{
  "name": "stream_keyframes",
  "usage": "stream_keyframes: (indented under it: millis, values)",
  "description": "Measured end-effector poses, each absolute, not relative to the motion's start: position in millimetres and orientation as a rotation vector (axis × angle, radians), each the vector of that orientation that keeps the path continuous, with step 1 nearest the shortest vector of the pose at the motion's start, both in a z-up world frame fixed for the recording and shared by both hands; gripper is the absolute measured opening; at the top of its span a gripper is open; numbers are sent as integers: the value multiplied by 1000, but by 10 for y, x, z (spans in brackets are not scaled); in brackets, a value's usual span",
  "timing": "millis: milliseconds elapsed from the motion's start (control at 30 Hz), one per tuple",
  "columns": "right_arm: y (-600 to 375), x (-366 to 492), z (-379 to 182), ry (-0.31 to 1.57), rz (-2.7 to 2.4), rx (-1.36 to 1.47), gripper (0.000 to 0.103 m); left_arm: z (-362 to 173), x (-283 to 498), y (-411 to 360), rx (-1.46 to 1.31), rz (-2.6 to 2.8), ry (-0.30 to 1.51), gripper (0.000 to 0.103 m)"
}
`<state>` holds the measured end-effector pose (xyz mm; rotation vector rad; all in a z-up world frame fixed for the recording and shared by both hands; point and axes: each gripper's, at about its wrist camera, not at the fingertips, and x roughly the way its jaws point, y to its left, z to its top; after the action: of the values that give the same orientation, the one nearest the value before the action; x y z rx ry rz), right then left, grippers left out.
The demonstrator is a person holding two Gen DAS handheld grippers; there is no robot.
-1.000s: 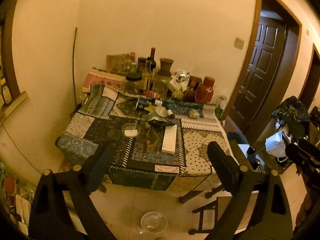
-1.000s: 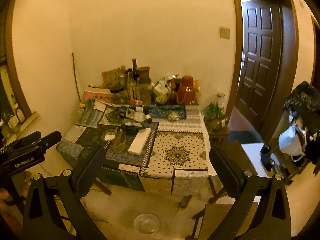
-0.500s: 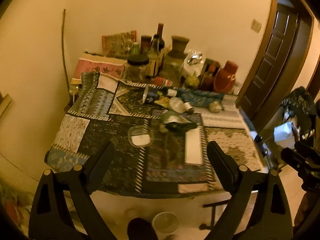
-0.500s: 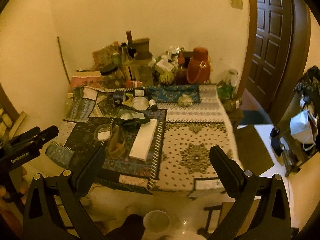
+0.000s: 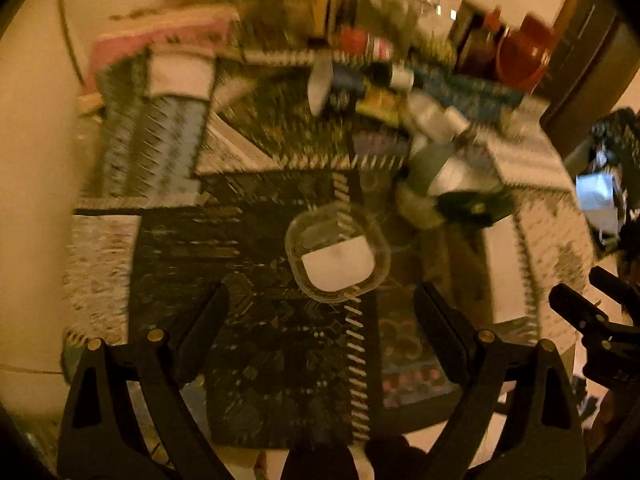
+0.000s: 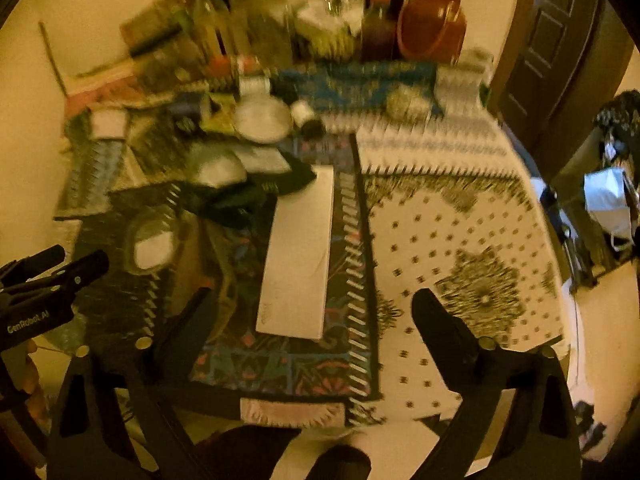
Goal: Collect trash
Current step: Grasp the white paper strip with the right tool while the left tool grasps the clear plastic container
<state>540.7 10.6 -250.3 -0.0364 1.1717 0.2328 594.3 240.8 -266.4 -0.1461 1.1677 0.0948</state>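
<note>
blurred clear tub (image 5: 337, 257), maybe plastic

Both views are dim with a strong warm amber cast; no light source is in view. Motion blur smears both, heaviest in the left wrist view, where the bottles and jars at the far edge of the patchwork-cloth table (image 5: 168, 264) streak beyond identification. The clear plastic container with a white base (image 5: 337, 257) has soft edges. In the right wrist view, the long white rectangular box (image 6: 298, 256) is moderately sharp. Fisheye distortion bends edges, and black vignetting fills the corners.
</note>
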Motion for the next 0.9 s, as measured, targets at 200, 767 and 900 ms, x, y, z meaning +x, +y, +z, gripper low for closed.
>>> stream_keyframes:
  millis: [200, 767, 900]
  values:
    - [195, 5615, -2770, 1243, 207, -3, 79, -3003, 6199, 2503, -118, 112, 1220, 94]
    - [481, 5903, -3008, 1197, 152, -63, 67, -3193, 6271, 2720, -199, 15, 1230, 11]
    - [527, 5945, -2992, 1154, 173, -77, 49, -3205, 6363, 2690, -241, 25, 1226, 8]
